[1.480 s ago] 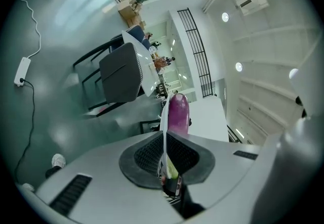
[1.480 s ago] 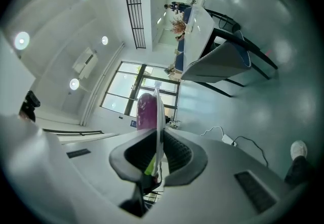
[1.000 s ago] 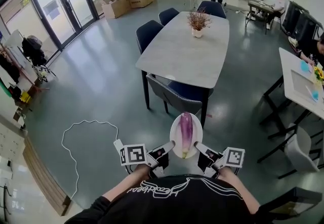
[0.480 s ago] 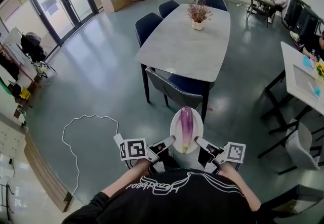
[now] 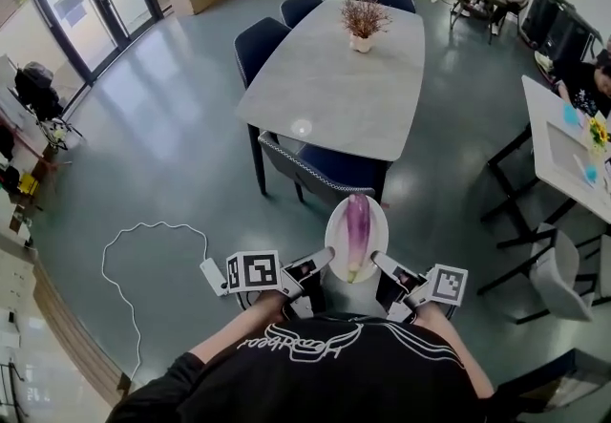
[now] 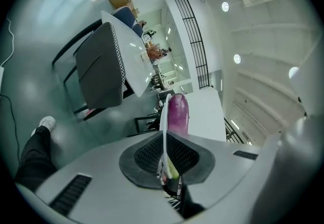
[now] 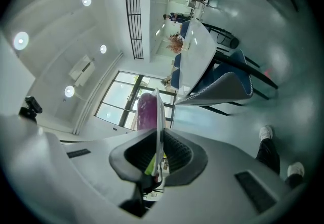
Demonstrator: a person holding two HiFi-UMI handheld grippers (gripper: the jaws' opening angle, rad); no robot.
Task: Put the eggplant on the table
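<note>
A purple eggplant (image 5: 356, 230) with a green stem lies on a white oval plate (image 5: 337, 242), carried in the air in front of me. My left gripper (image 5: 320, 263) is shut on the plate's left rim, and my right gripper (image 5: 381, 264) is shut on its right rim. In the left gripper view the plate's edge (image 6: 163, 132) runs between the dark pads, with the eggplant (image 6: 177, 114) beyond. The right gripper view shows the same: plate rim (image 7: 160, 117) pinched, eggplant (image 7: 147, 112) beside it. The long grey table (image 5: 346, 77) stands ahead, beyond the plate.
A potted dried plant (image 5: 361, 25) stands on the table's far part. A blue chair (image 5: 325, 175) is tucked in at the near end, more chairs (image 5: 260, 44) along the left side. A white cable (image 5: 143, 254) lies on the floor at left. Another desk (image 5: 563, 154) stands at right.
I have walked forward with the plate; the table and near chair are closer and lower in the head view. Both grippers keep their hold on the plate.
</note>
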